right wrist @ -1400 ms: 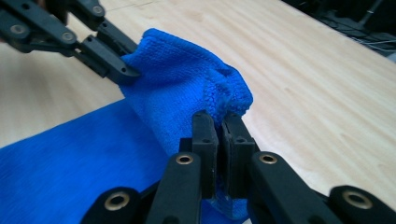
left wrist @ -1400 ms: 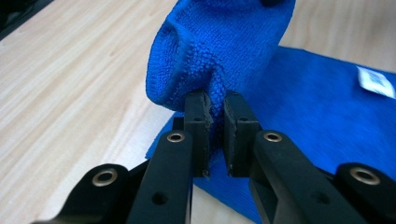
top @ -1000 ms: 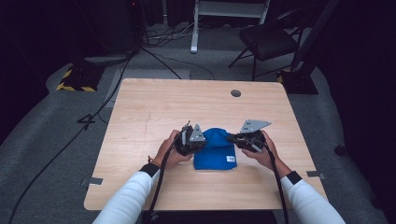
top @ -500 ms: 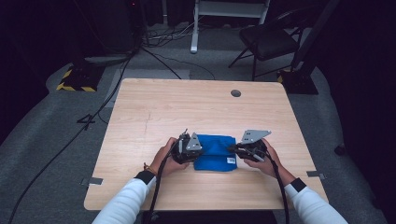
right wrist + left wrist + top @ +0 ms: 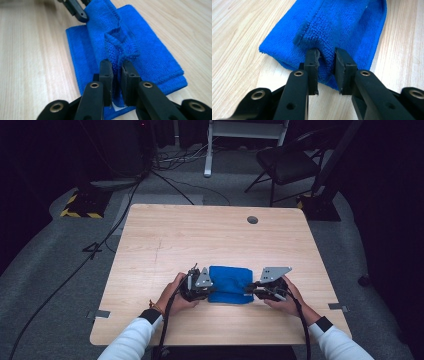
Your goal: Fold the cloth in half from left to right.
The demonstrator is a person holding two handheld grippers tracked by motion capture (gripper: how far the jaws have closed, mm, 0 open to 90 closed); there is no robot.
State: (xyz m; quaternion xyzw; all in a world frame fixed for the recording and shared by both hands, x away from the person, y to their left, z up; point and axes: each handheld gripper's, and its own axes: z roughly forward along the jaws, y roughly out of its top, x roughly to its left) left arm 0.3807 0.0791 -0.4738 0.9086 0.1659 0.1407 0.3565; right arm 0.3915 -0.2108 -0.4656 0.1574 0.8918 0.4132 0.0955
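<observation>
- Two grippers, left gripper [image 5: 212,292] and right gripper [image 5: 248,290], flank the folded blue cloth [image 5: 230,284] on the table [image 5: 200,235];
- jaws have just been opening, cloth edges between them; left looks slack, right barely pinching;
- releasing the fold; next, back away cleanly.

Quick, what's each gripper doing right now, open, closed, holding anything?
Left gripper: jaws just easing apart, folded blue terry cloth between them.
Right gripper: jaws just easing apart, pinching that cloth.

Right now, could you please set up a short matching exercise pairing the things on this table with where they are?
Things:
1. blue cloth
2. left gripper
3. right gripper
4. round hole in the table

Places:
A. at the cloth's right end
B. far side of the tabletop
C. folded, lying between the two grippers
D. at the cloth's left end

Pairs: 1-C, 2-D, 3-A, 4-B
</observation>
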